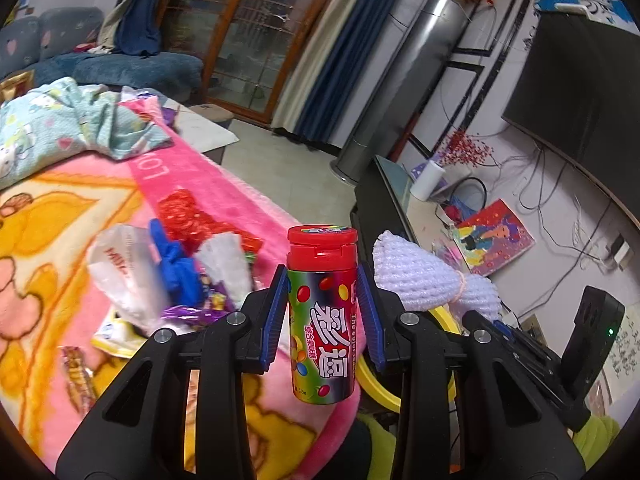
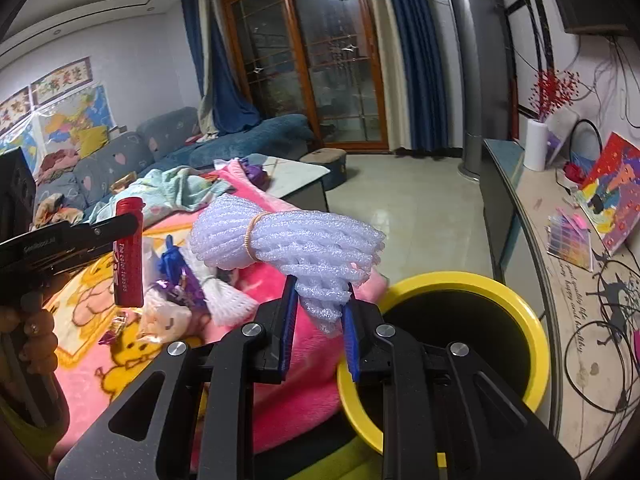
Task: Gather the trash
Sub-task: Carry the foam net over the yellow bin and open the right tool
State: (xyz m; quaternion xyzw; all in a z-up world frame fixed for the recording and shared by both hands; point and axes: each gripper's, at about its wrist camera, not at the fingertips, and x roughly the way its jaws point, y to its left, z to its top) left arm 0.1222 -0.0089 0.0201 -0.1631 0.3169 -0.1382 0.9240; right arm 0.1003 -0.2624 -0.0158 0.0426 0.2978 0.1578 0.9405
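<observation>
Gripping: left hand-held gripper (image 1: 323,312) clamps cylindrical candy bottle (image 1: 322,316) | right hand-held gripper (image 2: 320,322) pinches knobbly foam netting (image 2: 288,244)

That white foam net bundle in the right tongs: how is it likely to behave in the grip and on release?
The foam net bundle looks soft and squashy: the right tongs pinch only its narrowed tail. It is probably very light, staying raised from that small grip. The rubber band should keep it bunched if dropped toward the yellow bin.
</observation>
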